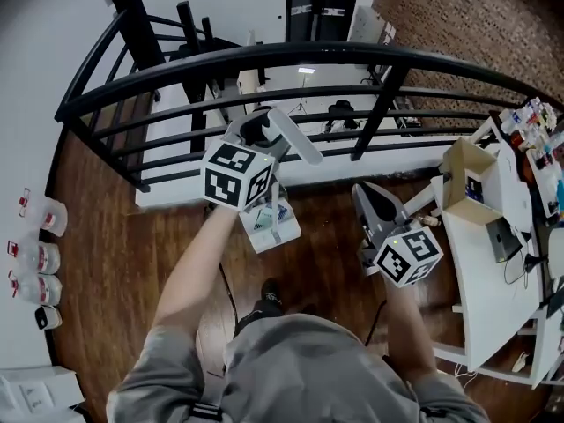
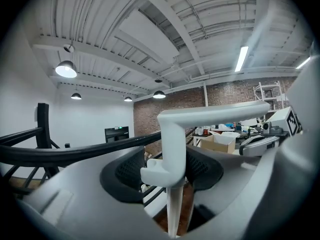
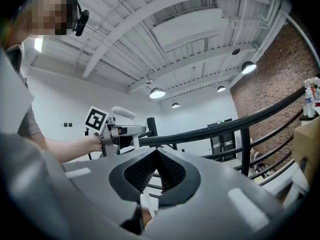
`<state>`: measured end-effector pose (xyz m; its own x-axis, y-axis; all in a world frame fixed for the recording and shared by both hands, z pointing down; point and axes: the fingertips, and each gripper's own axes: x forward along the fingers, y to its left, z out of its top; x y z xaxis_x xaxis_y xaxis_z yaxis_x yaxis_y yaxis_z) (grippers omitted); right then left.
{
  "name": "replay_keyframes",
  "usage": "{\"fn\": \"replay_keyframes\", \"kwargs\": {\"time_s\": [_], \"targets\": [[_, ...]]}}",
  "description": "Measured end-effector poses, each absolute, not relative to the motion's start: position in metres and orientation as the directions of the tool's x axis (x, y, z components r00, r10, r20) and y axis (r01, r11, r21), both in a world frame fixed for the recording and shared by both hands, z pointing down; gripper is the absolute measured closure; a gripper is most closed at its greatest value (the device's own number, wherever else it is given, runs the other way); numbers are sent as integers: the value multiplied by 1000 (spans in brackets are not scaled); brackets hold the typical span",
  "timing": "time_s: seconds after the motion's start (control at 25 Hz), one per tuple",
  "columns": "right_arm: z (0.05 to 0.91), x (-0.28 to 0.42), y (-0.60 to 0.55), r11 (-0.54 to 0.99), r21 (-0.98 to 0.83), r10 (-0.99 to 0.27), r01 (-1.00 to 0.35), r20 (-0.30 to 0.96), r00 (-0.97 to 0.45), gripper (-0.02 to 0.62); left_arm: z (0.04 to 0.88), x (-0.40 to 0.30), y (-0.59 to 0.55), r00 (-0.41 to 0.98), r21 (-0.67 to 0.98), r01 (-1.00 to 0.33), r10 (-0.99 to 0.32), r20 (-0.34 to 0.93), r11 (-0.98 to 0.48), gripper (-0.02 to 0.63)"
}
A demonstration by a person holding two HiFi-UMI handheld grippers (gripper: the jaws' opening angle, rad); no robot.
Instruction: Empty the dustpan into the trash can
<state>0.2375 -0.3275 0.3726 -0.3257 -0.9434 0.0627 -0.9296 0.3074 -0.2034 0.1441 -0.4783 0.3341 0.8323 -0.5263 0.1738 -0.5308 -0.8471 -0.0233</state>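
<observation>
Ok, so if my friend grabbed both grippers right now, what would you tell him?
Left gripper: shut on the white handle of the dustpan, which hangs below it over the wood floor.
Right gripper: jaws together, nothing in them, held beside the left one.
Place: in front of the black railing. No trash can shows in any view.
Done: the dustpan is picked up and looks lifted off the floor.
Left: find the trash can, bring the dustpan over it and tip it out, probably keeping it level until then.
</observation>
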Motion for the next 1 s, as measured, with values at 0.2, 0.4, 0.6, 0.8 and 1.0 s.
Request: {"fn": "replay_keyframes", "kwargs": {"time_s": [0.2, 0.4, 0.6, 0.8, 1.0], "targets": [[373, 232, -358, 292, -194, -947, -937, 75, -311, 597, 330, 140, -522, 836, 15, -533, -524, 165, -846, 385], [374, 228, -386, 260, -193, -955, -946, 90, -281, 597, 329, 148, -562, 847, 55, -521, -507, 162, -852, 385], [377, 227, -416, 251, -196, -957, -948, 95, -273, 597, 327, 156, -608, 848, 85, -523, -507, 153, -848, 385], [390, 245, -463, 269, -216, -949, -939, 107, -296, 597, 331, 169, -669, 829, 123, -555, -535, 162, -823, 385], [394, 267, -530, 329, -228, -931, -916, 81, -355, 597, 341, 186, -723, 813, 159, -579, -552, 184, -799, 385]]}}
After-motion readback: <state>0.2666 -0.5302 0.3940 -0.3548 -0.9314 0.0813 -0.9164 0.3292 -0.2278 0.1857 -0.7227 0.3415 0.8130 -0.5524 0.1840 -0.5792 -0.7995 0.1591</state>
